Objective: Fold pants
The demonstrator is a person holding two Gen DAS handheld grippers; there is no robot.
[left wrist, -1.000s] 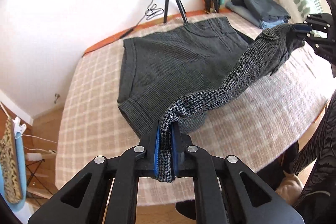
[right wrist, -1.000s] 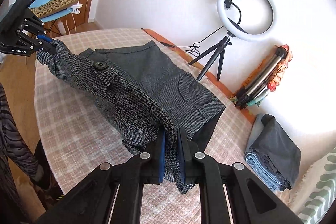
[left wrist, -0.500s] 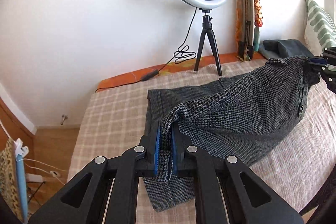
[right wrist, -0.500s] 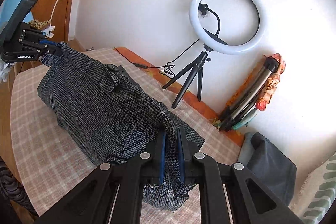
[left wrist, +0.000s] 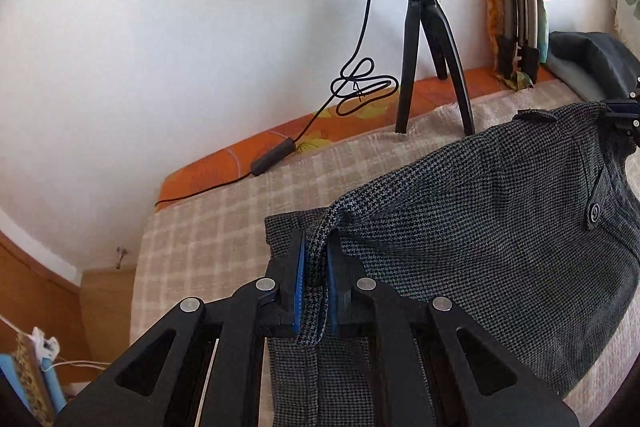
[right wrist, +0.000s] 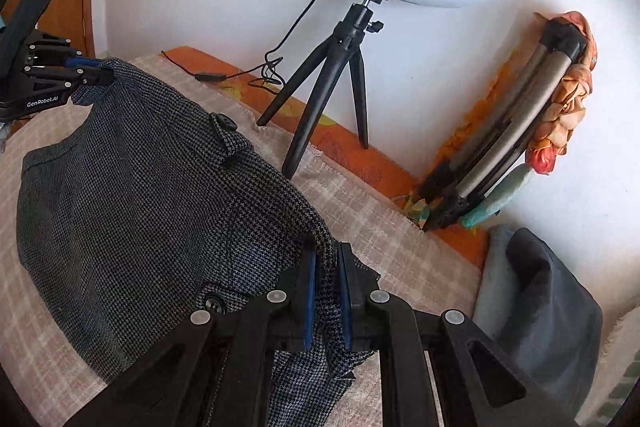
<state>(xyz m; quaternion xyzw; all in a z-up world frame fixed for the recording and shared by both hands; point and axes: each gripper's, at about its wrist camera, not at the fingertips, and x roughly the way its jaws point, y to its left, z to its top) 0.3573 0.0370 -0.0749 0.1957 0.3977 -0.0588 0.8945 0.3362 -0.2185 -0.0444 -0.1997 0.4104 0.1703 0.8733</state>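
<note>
Dark grey houndstooth pants (left wrist: 480,227) lie on a checked beige cover (left wrist: 208,239), with one edge lifted and stretched between both grippers. My left gripper (left wrist: 316,267) is shut on one end of that edge. My right gripper (right wrist: 326,287) is shut on the other end, near a buttoned pocket flap (right wrist: 228,131). The pants (right wrist: 140,207) drape down from the raised edge over their lower layer. In the right wrist view the left gripper (right wrist: 80,75) shows at far left, pinching the cloth. In the left wrist view the right gripper (left wrist: 624,115) shows at far right.
A ring light on a black tripod (right wrist: 336,83) stands at the back by the white wall, its cable (left wrist: 360,87) trailing left. A folded tripod wrapped in floral cloth (right wrist: 520,131) leans against the wall. A pile of folded dark clothes (right wrist: 540,307) lies at right.
Both grippers have carried the held edge of the pants up and toward the wall and tripod. The lifted layer now covers more of the lower layer.
</note>
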